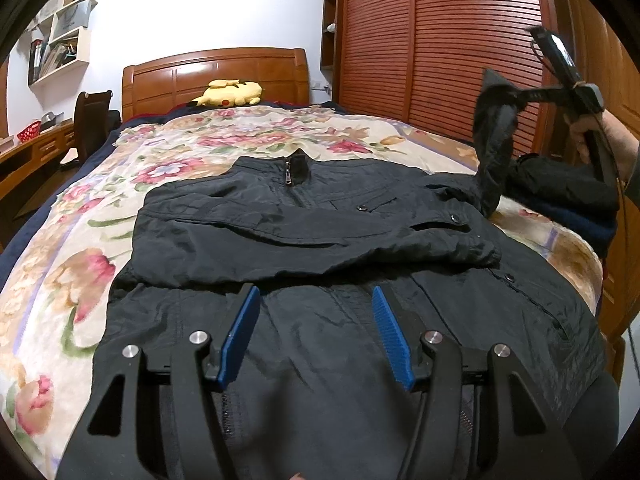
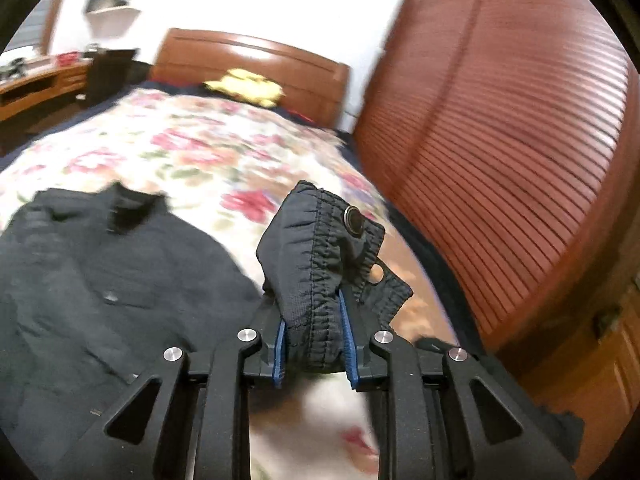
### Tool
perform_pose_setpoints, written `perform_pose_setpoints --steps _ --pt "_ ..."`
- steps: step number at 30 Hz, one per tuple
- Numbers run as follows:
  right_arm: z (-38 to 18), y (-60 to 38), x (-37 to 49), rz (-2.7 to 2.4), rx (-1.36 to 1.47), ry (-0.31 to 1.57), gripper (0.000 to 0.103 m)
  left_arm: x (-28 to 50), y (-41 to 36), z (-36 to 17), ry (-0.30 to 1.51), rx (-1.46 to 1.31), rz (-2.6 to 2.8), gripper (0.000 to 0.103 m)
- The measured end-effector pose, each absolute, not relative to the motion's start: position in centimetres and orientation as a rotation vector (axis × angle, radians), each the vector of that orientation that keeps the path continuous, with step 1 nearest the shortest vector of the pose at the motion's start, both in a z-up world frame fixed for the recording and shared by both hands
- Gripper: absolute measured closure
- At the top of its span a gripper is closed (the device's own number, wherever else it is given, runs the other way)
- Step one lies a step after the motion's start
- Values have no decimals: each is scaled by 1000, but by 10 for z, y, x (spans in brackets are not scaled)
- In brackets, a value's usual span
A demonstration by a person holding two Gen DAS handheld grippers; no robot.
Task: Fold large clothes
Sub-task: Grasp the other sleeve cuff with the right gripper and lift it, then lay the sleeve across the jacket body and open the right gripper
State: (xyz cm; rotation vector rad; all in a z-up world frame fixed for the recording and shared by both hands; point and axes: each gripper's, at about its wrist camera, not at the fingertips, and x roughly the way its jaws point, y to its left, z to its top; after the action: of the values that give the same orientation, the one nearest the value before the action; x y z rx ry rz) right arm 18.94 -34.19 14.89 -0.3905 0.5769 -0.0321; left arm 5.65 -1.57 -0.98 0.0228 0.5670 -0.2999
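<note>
A dark jacket (image 1: 312, 216) lies front up on the floral bedspread (image 1: 80, 240), collar toward the headboard, its left sleeve folded across the chest. My left gripper (image 1: 316, 300) is open and empty, just above the jacket's lower front. My right gripper (image 2: 312, 312) is shut on the cuff of the right sleeve (image 2: 324, 248), which has a snap button, and holds it lifted above the bed's right side. In the left wrist view the right gripper (image 1: 516, 100) holds the sleeve (image 1: 492, 152) raised. The jacket also shows blurred in the right wrist view (image 2: 100, 264).
A yellow plush toy (image 1: 228, 94) lies by the wooden headboard (image 1: 216, 72). Slatted wardrobe doors (image 1: 440, 48) stand close along the bed's right. A pile of dark clothes (image 1: 560, 196) sits at the right edge. A desk and chair (image 1: 88, 124) stand left.
</note>
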Motion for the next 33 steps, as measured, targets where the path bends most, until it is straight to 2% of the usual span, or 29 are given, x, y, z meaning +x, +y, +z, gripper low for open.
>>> perform_pose_setpoints --steps 17,26,33 --pt "140 -161 171 335 -428 450 84 46 8 -3 540 16 -266 45" --pt "106 -97 166 471 -447 492 84 39 27 -2 535 4 -238 45" --pt "75 -88 163 510 -430 560 84 37 35 -2 533 -6 -225 45"
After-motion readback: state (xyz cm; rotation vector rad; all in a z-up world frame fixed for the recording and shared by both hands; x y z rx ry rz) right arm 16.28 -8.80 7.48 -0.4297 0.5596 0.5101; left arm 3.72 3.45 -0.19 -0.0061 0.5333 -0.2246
